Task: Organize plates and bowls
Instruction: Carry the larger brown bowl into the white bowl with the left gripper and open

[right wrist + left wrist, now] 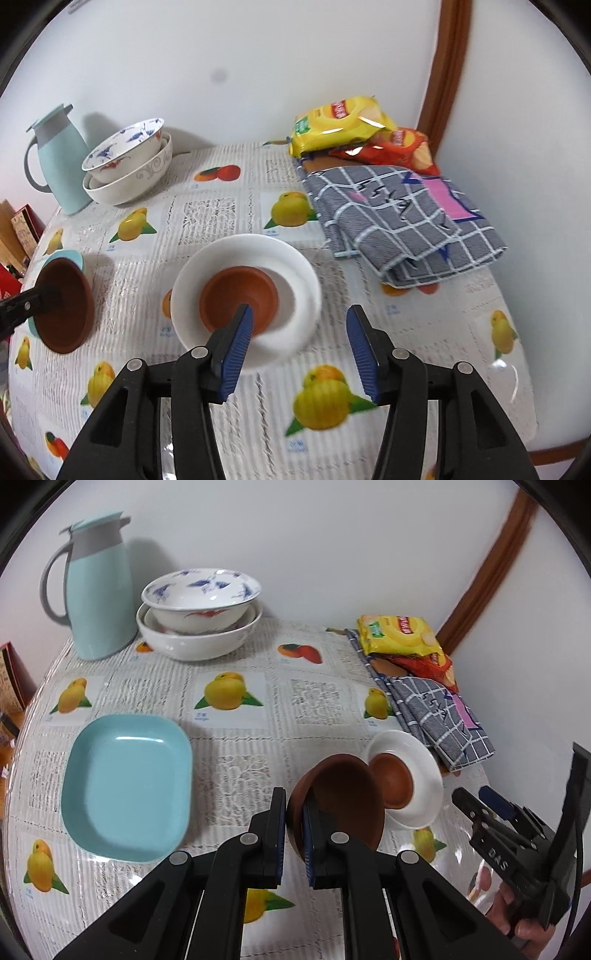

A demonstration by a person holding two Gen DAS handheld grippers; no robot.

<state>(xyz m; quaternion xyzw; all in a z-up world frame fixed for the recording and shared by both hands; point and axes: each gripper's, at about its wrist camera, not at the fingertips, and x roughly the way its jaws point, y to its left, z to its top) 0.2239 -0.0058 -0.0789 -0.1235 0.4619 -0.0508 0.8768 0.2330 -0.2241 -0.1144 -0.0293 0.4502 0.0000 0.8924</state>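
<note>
While its rim is being clamped by the left tongs (293,834), a dark brown clay bowl (343,801) is being held tilted above the bench (236,760). Beside it, a smaller terracotta bowl (240,299) is being carried in a white round saucer (295,266), and the right tongs (301,354) are being held apart above the saucer's near edge.

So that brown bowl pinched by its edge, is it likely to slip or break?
The brown bowl looks like rigid clay or hard plastic, so it probably won't flex. The left gripper pinches only its rim, and the bowl hangs tilted, so it might swing or slip. If it is clay, a drop could chip it.
</note>
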